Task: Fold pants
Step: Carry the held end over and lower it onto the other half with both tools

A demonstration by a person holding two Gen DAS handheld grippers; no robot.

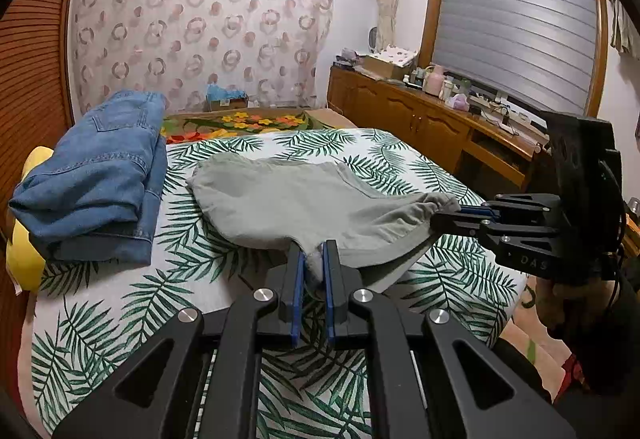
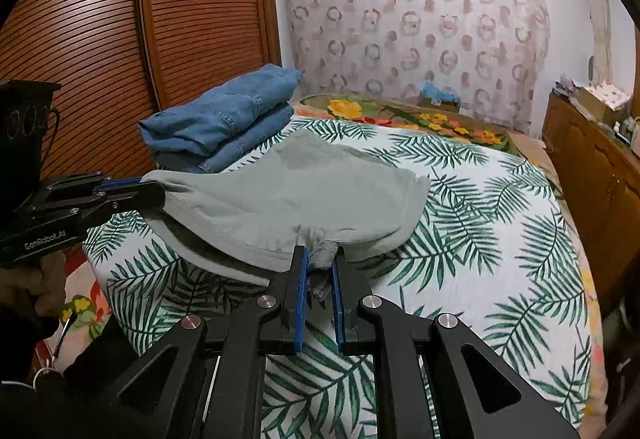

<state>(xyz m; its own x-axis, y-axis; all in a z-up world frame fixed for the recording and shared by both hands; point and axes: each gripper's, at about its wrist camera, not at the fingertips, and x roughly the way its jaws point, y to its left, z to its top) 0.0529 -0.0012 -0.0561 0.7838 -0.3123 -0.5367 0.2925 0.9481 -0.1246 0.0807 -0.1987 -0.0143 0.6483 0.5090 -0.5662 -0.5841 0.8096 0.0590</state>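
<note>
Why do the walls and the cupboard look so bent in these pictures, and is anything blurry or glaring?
Left wrist view: the fisheye lens bows the slatted wooden wardrobe door and grey window blind; black corners frame it. Right wrist view: same bowing; the grey cotton pants are sharp, evenly lit, with soft shadow beneath. No strong glare in either.

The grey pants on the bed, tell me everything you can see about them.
The grey pants are soft, plain, cotton-looking, with a stitched hem along the near edge. They lie folded over on the palm-leaf bedspread, near edge lifted off it. The left gripper and the right gripper each pinch a bunched bit of that edge, jaws shut on the cloth. Folded blue jeans sit just beside them; contact is unclear.
</note>
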